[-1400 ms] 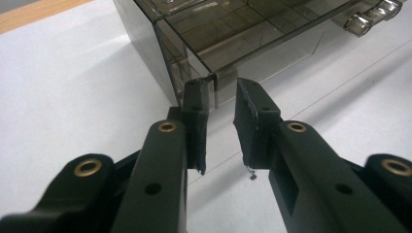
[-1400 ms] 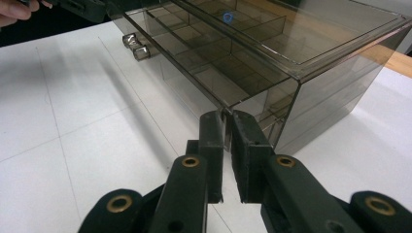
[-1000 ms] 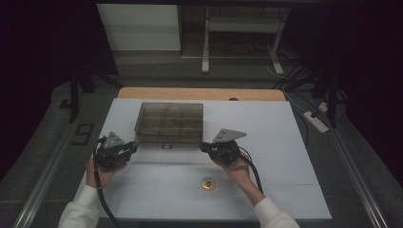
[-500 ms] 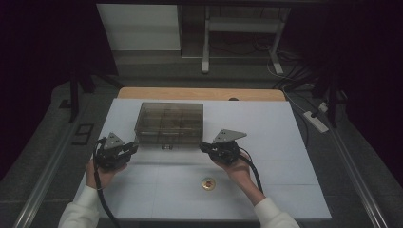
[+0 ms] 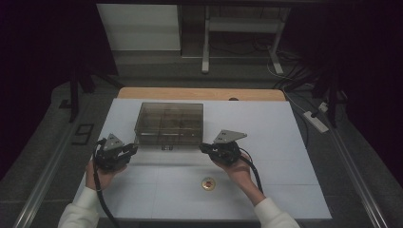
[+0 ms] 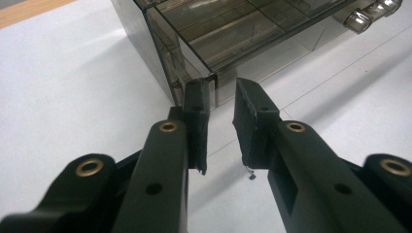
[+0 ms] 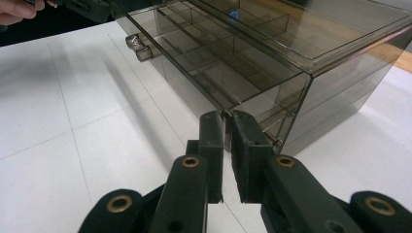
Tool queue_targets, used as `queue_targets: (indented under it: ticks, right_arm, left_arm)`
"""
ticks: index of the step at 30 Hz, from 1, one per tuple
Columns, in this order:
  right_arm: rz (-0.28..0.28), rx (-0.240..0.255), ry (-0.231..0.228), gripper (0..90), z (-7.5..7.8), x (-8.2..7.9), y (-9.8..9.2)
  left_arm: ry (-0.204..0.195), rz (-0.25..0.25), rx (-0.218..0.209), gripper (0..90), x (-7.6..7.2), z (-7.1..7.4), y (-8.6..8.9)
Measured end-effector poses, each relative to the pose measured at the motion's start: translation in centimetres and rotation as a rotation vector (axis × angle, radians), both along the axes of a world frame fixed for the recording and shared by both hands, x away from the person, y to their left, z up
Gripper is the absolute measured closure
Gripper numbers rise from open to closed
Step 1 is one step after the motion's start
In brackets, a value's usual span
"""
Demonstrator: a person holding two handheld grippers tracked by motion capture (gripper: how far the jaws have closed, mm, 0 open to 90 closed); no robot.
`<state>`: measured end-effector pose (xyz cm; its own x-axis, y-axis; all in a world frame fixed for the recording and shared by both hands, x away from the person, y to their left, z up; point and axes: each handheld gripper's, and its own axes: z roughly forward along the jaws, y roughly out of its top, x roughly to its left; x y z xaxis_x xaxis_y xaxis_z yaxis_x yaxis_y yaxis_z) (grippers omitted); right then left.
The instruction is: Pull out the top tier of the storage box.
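While the smoky plastic drawer box (image 5: 169, 123) sits toward the table's (image 5: 285, 142) far middle, the left gripper (image 6: 221, 104) hovers at its front-left corner, jaws slightly parted around nothing. At the front-right corner, the right gripper (image 7: 227, 127) is clenched nearly closed, empty, and a small round gold piece (image 5: 208, 183) lies nearer the person.

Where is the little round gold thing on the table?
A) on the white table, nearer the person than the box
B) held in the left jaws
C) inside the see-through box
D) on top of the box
A: the round gold thing lies on the white table, apart from the see-through box, on the person's side of it.
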<state>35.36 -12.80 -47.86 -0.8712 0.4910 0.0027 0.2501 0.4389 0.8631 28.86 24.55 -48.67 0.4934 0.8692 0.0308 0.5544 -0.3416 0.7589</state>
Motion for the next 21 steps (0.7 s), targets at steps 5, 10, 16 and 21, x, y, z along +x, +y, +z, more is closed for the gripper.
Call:
queue_targets:
  ticks: [5, 10, 16, 21]
  right_arm:
    - [0.0, 0.002, -0.002, 82.3, -0.02, -0.08, -0.04]
    - [0.003, 0.001, -0.001, 82.3, 0.0, -0.17, -0.07]
    - [0.003, -0.001, -0.003, 82.2, 0.04, -0.31, -0.04]
    - [0.014, -0.006, -0.004, 82.7, 0.13, -0.46, -0.05]
  left_arm:
    - [0.0, -0.002, 0.002, 74.5, -0.11, 0.0, -0.02]
    - [0.0, -0.002, 0.001, 74.5, -0.21, -0.02, -0.02]
    - [-0.001, 0.002, 0.004, 74.5, -0.37, -0.03, -0.05]
    - [0.0, -0.004, 0.001, 74.7, -0.55, -0.07, 0.01]
